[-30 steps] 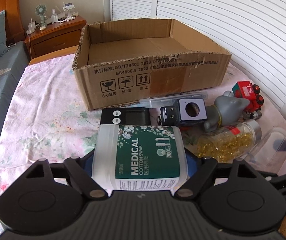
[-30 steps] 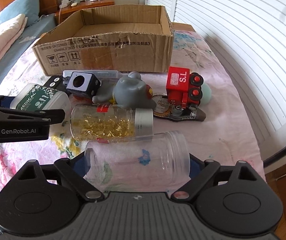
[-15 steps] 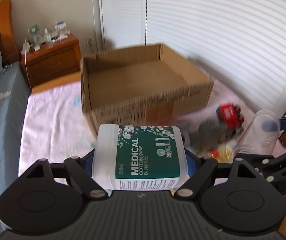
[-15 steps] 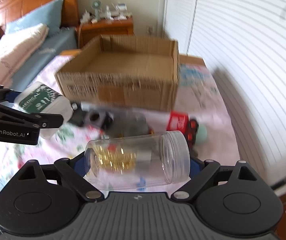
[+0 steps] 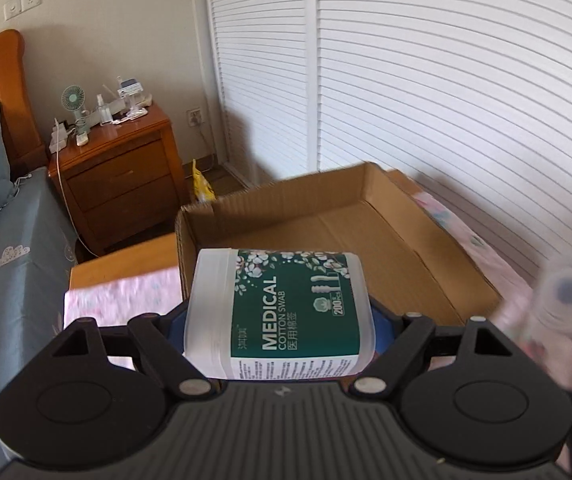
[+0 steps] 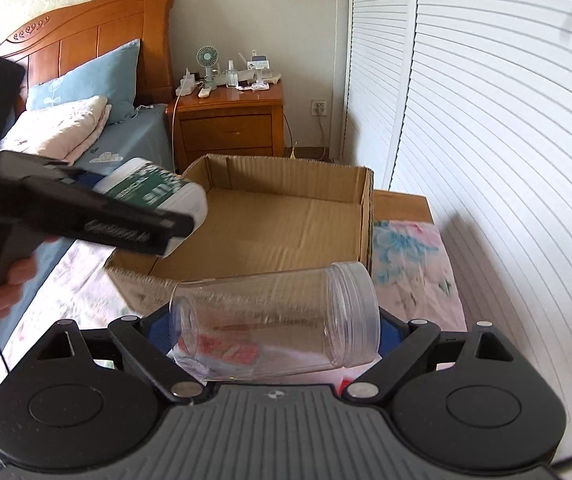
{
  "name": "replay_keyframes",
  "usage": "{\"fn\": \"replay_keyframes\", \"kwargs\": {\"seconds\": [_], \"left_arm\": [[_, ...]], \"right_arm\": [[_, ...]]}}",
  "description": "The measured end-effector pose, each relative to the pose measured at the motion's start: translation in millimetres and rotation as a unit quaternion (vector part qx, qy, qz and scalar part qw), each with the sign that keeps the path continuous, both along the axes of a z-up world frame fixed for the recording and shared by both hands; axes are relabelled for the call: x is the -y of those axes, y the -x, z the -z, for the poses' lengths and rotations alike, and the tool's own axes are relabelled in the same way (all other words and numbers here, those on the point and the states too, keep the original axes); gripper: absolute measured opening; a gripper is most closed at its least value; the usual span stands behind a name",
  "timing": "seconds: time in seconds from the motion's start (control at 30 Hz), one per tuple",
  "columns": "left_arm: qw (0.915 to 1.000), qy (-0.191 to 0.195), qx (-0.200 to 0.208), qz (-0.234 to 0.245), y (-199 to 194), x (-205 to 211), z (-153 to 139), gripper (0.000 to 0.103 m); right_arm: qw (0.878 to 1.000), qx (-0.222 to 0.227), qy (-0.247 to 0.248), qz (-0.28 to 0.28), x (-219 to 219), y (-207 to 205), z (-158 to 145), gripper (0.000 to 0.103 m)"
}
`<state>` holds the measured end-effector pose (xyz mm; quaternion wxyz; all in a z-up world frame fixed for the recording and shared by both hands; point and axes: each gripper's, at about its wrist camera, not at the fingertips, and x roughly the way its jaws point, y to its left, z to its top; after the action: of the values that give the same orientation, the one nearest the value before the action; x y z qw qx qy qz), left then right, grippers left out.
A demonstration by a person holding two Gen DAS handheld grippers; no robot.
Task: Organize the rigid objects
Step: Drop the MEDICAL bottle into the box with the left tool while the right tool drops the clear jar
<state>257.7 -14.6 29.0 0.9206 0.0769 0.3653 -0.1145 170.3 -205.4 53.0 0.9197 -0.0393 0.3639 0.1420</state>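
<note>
Whereas low over toys a second ago: left gripper (image 5: pixel 280 316) clamping cotton swab tub (image 5: pixel 286 308), right gripper (image 6: pixel 274 320) clamping clear jar (image 6: pixel 278 320), now raised over cardboard box (image 6: pixel 286 216).

1. Bright daylight everywhere; the white louvred doors (image 6: pixel 485 120) glare, nearly blown out.
2. Soft shadow on the wall just left of those doors.
3. Heavy fisheye bend, dark corners.
4. Motion blur smears the floral sheet (image 5: pixel 126 292) and the left gripper (image 6: pixel 154 208) left of the doors.
</note>
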Motion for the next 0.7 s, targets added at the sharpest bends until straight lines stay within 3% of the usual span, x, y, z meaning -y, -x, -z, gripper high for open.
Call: {"fn": "replay_keyframes", "kwargs": {"seconds": [0.2, 0.33, 0.7], "left_arm": [[0.9997, -0.011, 0.002, -0.022, -49.7, 9.6, 16.1, 0.084], [0.9992, -0.019, 0.0, -0.036, -61.7, 8.8, 23.5, 0.089], [0.9998, 0.007, 0.017, -0.008, -2.4, -10.8, 5.4, 0.097]], "right_arm": [[1.0, -0.004, 0.005, 0.006, -0.7, -25.0, 1.1, 0.095], [1.0, -0.007, 0.007, 0.007, -0.2, -31.4, 5.4, 0.095], [1.0, -0.002, 0.015, -0.003, -8.5, -32.8, 1.9, 0.095]]}}
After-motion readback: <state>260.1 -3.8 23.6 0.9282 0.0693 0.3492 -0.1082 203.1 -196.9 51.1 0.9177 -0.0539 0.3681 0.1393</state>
